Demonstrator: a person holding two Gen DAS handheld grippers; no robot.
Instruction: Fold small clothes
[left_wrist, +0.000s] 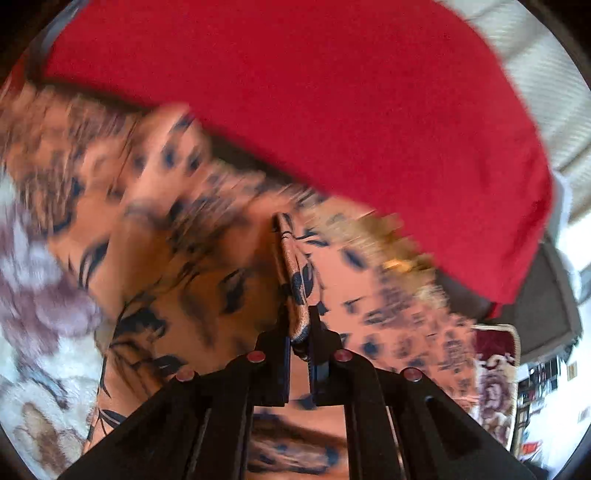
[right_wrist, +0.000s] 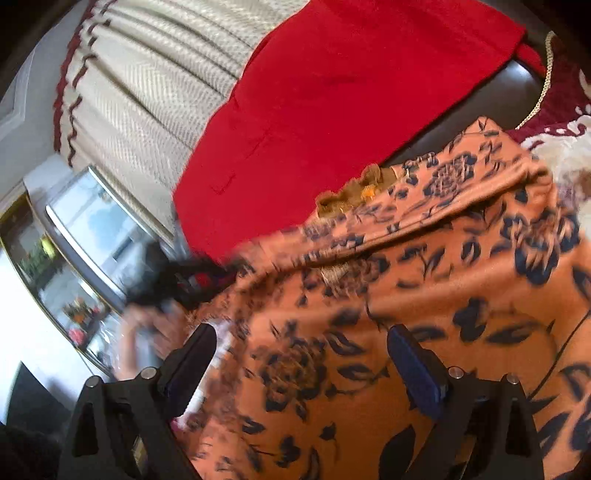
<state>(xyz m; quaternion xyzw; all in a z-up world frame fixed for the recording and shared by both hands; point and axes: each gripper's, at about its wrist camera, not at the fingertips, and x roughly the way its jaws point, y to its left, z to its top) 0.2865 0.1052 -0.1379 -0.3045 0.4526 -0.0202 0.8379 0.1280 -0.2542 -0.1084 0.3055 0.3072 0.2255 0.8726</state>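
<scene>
An orange garment (left_wrist: 207, 258) printed with dark blue flowers lies spread and blurred across the left wrist view. My left gripper (left_wrist: 299, 314) is shut on a raised fold of the orange garment's edge, which stands pinched between its two black fingers. In the right wrist view the same orange garment (right_wrist: 424, 295) fills the lower right. My right gripper (right_wrist: 301, 339) hovers over it, open, with nothing between its fingers. A blurred black shape, the left gripper (right_wrist: 184, 280), and a hand (right_wrist: 147, 332) show at the garment's left edge.
A red cloth (left_wrist: 332, 103) lies behind the orange garment, also seen as the red cloth (right_wrist: 314, 110). A cream woven cover (right_wrist: 155, 92) with dark red trim lies beyond. A floral cream and maroon spread (left_wrist: 37, 295) lies at left. A glass-fronted cabinet (right_wrist: 74, 258) stands at left.
</scene>
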